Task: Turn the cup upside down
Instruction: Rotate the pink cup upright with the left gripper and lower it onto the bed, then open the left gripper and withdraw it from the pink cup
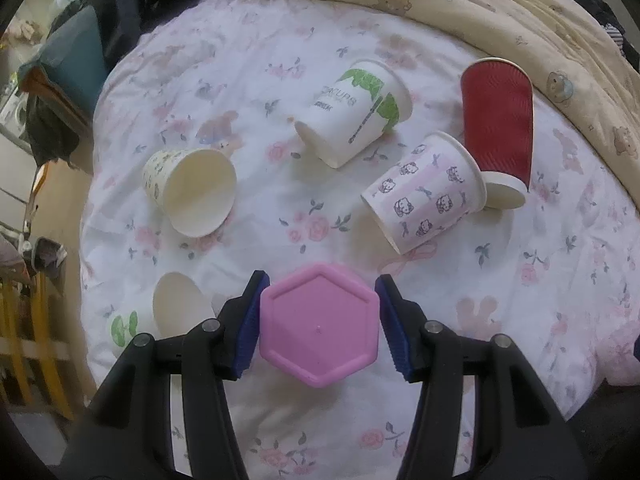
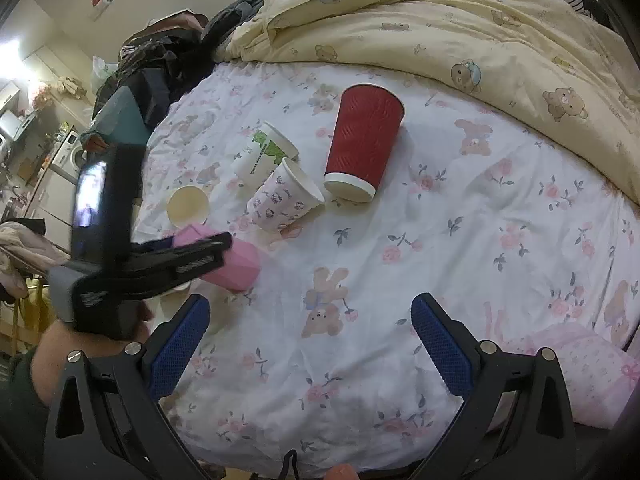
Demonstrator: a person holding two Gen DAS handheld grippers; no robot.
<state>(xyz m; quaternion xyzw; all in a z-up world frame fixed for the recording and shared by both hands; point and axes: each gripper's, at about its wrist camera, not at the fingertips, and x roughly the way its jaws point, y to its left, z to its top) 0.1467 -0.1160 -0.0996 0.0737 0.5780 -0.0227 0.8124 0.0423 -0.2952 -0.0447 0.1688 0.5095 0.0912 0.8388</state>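
Gripper first: your left gripper [image 1: 320,320] has its two blue pads closed against opposite sides of the pink cup [image 1: 318,326], which fills the gap between them. Your right gripper [image 2: 310,344] is spread wide with nothing between its pads, hovering over a bare patch of the bed sheet [image 2: 440,240].

The pink cup sits at the near left part of the bed, close to you, and the left wrist view looks straight onto its flat hexagonal base. From the right wrist view the cup reads as tilted, its base end angled toward the right and down near the sheet, with the mouth hidden behind the left gripper's arm. So its long axis runs roughly along the left gripper's line of sight, base leading. Whether it touches the sheet or is just above it, you cannot tell from these views.

This looks like the middle of the flip: the cup is gripped and partly turned. The next move likely calls for rolling your wrist until the base points up, lowering the rim flat onto the soft sheet, then releasing.

Several paper cups lie on their sides farther back: a red cup [image 1: 498,124], a cup with cat faces [image 1: 428,188] touching it, and a green-printed cup [image 1: 356,112]. Keep clear of them.
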